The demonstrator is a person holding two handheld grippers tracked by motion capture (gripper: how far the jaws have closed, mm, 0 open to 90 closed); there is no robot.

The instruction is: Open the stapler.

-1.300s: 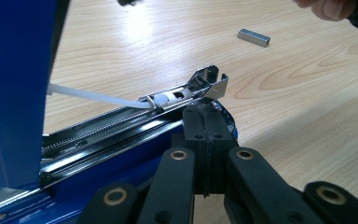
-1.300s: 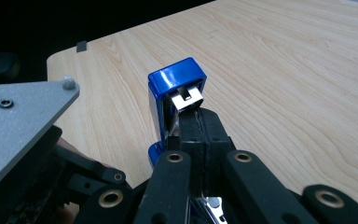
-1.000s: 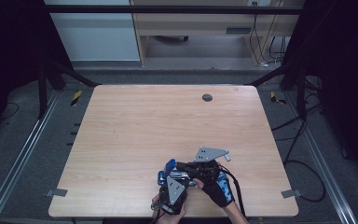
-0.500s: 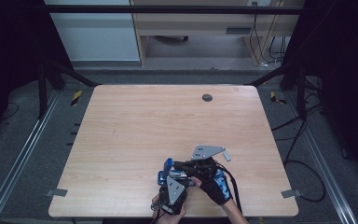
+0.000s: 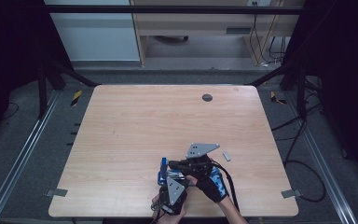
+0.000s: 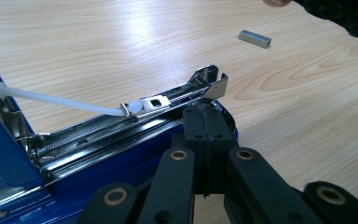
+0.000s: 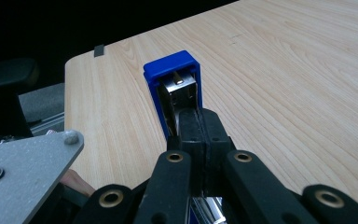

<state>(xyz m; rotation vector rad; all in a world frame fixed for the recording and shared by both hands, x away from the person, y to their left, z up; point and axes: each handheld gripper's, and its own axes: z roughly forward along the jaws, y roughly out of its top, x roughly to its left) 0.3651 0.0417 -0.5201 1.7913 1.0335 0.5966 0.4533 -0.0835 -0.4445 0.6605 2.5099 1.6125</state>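
Pale wood table (image 5: pixel 135 135) carries everything, its near edge by the person's hands; a blue stapler (image 6: pixel 88 154) lies opened near that edge, its lid (image 7: pixel 172 65) swung up and the metal staple channel (image 6: pixel 135 116) bared, a white pusher rod (image 6: pixel 51 99) running along it; the left gripper (image 6: pixel 204 114) is clenched with nothing between its jaws, tips touching the front end of the stapler; the right gripper (image 7: pixel 196 122) is likewise clenched and empty, tips pressed against the raised lid; a small grey staple block (image 6: pixel 254 39) lies on the table well apart from the stapler.
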